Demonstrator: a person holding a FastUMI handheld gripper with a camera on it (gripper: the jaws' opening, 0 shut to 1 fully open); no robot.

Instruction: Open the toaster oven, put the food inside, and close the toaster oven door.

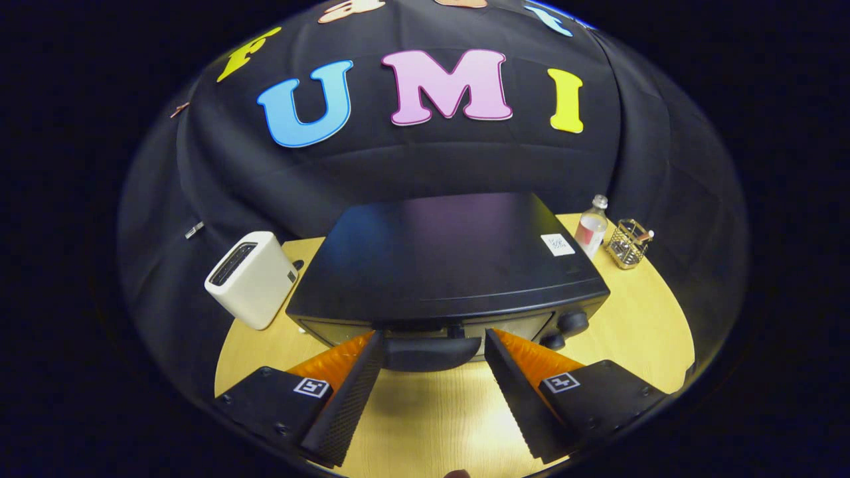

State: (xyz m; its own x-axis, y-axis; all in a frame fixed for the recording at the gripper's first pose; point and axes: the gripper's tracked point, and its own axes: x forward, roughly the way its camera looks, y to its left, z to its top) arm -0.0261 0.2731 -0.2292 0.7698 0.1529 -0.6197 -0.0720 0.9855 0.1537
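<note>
The toaster oven (445,259) shows mostly its top; its front and door glass are largely out of sight below the overhang. The ends of the door handle (431,352) sit behind the fingertips (372,345). The sticker (557,244) on the oven's top is too small to read.

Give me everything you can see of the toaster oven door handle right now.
The door handle is a dark, matte, curved bar, plastic by the look of it, lying level across the top of the toaster oven door, which is shut. It sits at the gripper fingertips, spanning the gap between the two open fingers; whether either finger touches it cannot be told. Two knobs stand just beside it.
</note>
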